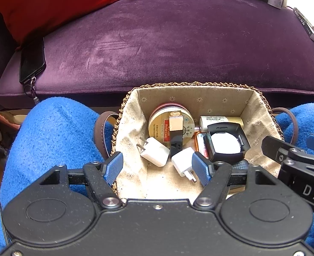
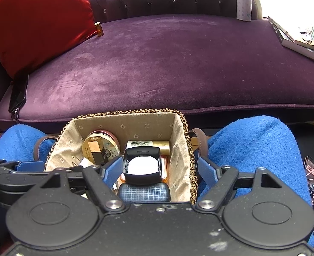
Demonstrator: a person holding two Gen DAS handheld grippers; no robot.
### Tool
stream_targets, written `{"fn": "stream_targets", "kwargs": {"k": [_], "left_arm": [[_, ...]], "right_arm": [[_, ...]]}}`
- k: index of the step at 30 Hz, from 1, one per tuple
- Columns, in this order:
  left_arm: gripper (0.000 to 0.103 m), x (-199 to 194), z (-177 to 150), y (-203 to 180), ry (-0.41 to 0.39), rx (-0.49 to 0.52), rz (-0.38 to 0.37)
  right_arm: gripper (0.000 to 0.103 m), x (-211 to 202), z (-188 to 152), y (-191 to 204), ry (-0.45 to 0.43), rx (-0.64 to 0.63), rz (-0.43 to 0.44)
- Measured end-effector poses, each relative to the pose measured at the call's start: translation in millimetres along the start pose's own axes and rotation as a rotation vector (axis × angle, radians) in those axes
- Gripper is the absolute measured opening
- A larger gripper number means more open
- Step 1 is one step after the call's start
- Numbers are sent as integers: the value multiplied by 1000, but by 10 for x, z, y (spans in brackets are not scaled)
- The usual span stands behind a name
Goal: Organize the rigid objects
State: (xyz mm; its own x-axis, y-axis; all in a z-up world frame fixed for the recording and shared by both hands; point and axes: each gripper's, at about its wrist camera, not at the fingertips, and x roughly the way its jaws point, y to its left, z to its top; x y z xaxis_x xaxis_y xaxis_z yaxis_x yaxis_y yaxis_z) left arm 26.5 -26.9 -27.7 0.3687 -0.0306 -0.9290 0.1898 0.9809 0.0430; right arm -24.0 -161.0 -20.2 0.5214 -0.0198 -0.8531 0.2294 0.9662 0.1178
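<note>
Setting: a lined woven basket (image 1: 133, 115) sits between my knees under a blue blanket (image 1: 54, 132), in front of a purple sofa cushion (image 2: 167, 64).
My left gripper (image 1: 158, 168): hangs over the near left part of the basket, fingers apart, nothing between the blue pads (image 1: 114, 166).
My right gripper (image 2: 160, 170): hangs over the basket's right side, fingers spread wide and touching nothing; a black case (image 2: 142, 166) with a white disc inside lies between them, just beside the left pad.
In the basket: a round tin (image 1: 170, 123) at the back left with a gold-and-black block lying on it, two white plug adapters (image 1: 154, 151) in front, a cream tube (image 1: 221, 120) at the back right.
On the cushion: a small amber bottle (image 2: 98, 28) stands upright beside a red pillow (image 2: 39, 21); a phone (image 1: 32, 61) lies at the left edge, books (image 2: 297, 42) at the far right.
</note>
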Motion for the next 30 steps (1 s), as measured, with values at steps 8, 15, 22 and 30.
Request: {"fn": "stream_targets", "kwargs": {"k": [8,15,22,30], "left_arm": [[67,17,-6,5,15,-3,5],[67,27,-8,4,21,-2,4],[67,31,-13,-1,23,-4,5],[68,40,-3,14,39,-6,-1]], "right_arm": [[84,-1,-7,17,-3,1,-17],[87,-7,-5,-8,-7,14,-28],[94,1,2,-16,-3,20,-46],[100,-3,29,-31,-3,35,-64]]}}
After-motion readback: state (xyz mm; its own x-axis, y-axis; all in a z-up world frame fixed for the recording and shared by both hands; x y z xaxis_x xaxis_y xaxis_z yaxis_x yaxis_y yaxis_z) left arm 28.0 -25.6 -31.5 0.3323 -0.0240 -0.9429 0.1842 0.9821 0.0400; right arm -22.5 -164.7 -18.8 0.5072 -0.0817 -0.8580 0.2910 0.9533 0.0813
